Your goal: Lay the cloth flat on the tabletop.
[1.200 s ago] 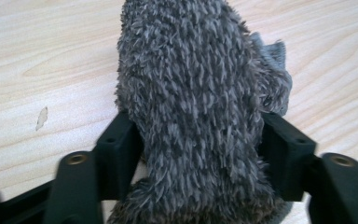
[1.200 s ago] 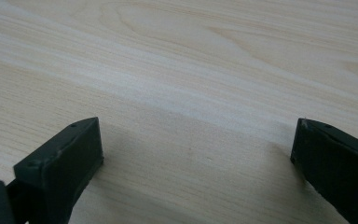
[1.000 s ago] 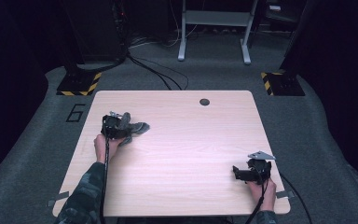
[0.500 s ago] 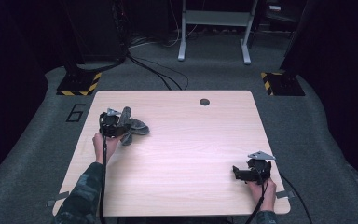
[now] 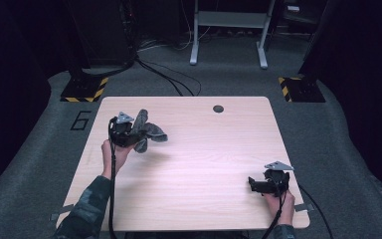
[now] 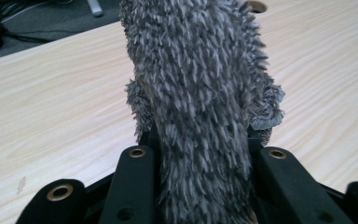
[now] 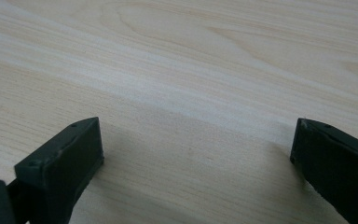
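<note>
1. Cloth (image 5: 146, 132): grey, shaggy, bunched; held above the table (image 5: 204, 164) at its 10 o'clock area, off the surface, a shadow beneath it.
2. In the left gripper view the cloth (image 6: 200, 107) stands up between both black jaws, pressed on each side, and spills over beyond them.
3. Left gripper (image 5: 129, 135): its jaws have just been closing and are now clamped on the cloth, the hand below it at 6 o'clock.
4. Right gripper (image 5: 264, 185): rests low at the table's 5 o'clock corner, jaws spread wide, bare wood between them.
5. Hole (image 5: 218, 108): dark, round, at the table's 12 o'clock edge, well apart from both grippers.
</note>
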{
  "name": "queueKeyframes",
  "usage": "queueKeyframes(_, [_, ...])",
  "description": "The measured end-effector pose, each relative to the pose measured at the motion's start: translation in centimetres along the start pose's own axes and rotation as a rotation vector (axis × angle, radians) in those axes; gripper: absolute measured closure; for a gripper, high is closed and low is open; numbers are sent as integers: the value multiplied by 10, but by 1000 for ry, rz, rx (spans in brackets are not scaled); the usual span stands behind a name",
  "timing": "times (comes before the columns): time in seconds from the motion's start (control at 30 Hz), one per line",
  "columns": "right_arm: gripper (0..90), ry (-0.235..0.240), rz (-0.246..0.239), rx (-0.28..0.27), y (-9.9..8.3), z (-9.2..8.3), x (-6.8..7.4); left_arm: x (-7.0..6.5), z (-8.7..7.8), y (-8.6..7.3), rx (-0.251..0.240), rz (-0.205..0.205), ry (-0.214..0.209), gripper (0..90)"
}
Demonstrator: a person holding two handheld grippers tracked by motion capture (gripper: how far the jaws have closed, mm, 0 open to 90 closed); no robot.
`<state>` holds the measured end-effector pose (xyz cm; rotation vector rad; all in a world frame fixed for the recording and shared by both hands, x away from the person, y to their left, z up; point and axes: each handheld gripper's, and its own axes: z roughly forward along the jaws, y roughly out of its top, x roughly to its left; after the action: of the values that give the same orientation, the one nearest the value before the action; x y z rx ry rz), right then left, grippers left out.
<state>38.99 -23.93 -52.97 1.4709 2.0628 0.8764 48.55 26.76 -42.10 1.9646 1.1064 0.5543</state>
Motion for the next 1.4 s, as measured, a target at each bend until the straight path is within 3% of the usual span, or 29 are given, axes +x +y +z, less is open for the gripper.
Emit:
queueKeyframes(0.43, [18, 0, 0, 0, 0, 0, 0, -41, -10, 10, -26, 59, -86, 684])
queueKeyframes(0.87, [23, 2, 2, -1, 0, 0, 0, -80, -7, 10, -6, 112, -193, 681])
queueKeyframes(1.4, [23, 2, 2, -1, 0, 0, 0, -131, 22, -21, 91, 133, -358, 674])
